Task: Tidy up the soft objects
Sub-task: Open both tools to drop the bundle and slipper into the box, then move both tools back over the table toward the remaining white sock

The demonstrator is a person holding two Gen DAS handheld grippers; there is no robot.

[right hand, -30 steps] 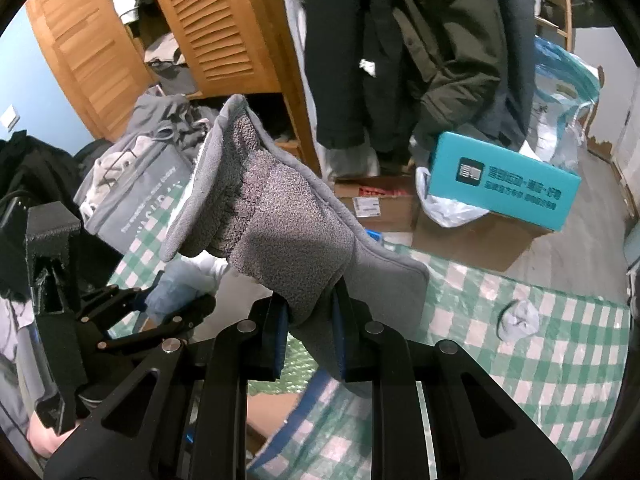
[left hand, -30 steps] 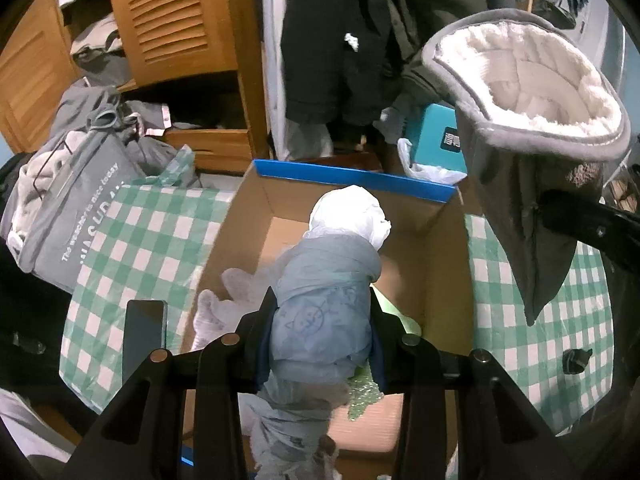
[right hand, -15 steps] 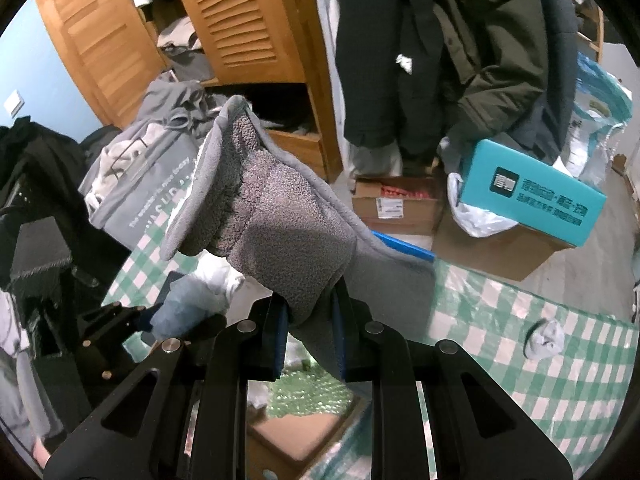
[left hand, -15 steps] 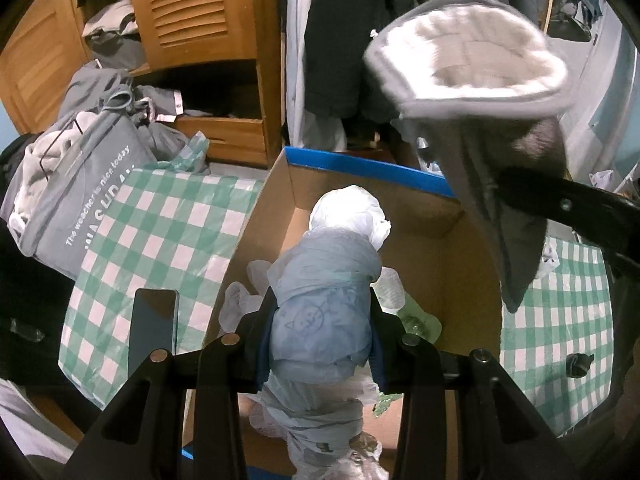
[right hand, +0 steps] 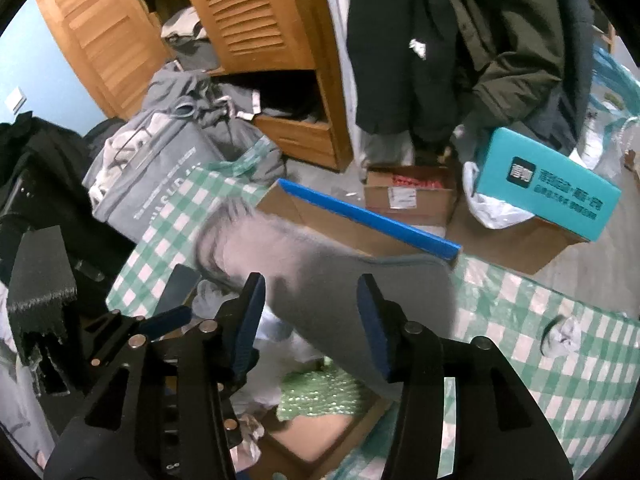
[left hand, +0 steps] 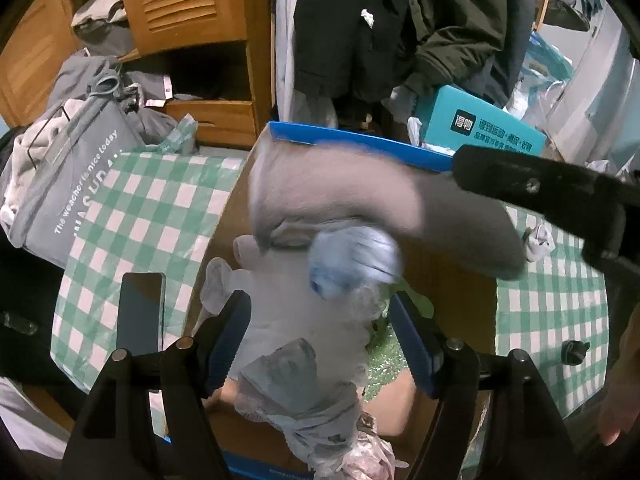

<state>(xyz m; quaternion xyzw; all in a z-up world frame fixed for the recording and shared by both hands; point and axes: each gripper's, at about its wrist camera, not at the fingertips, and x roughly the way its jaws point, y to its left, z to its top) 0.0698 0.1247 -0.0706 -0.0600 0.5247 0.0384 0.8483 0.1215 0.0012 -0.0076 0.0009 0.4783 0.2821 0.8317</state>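
Observation:
A cardboard box with a blue rim [left hand: 360,142] stands on the green checked cloth; it also shows in the right wrist view [right hand: 372,216]. My left gripper [left hand: 320,320] is open over the box, and the pale blue cloth bundle [left hand: 352,260] is blurred, falling between its fingers. My right gripper [right hand: 310,308] is open too, and the grey fleece mitten [right hand: 340,276] is blurred, dropping over the box; it also shows in the left wrist view [left hand: 360,196]. White rags and green bubble wrap [right hand: 320,396] lie inside the box.
A dark phone [left hand: 140,312] lies on the cloth left of the box. A grey tote bag [left hand: 68,176] stands at far left. A teal box [right hand: 548,184], hanging coats [right hand: 460,40] and a wooden wardrobe [right hand: 248,20] are behind. A small sock [right hand: 564,332] lies on the cloth at right.
Both grippers have opened. The blue bundle and the grey mitten have been let go and drop toward the box. The mitten moved left and down over the box.

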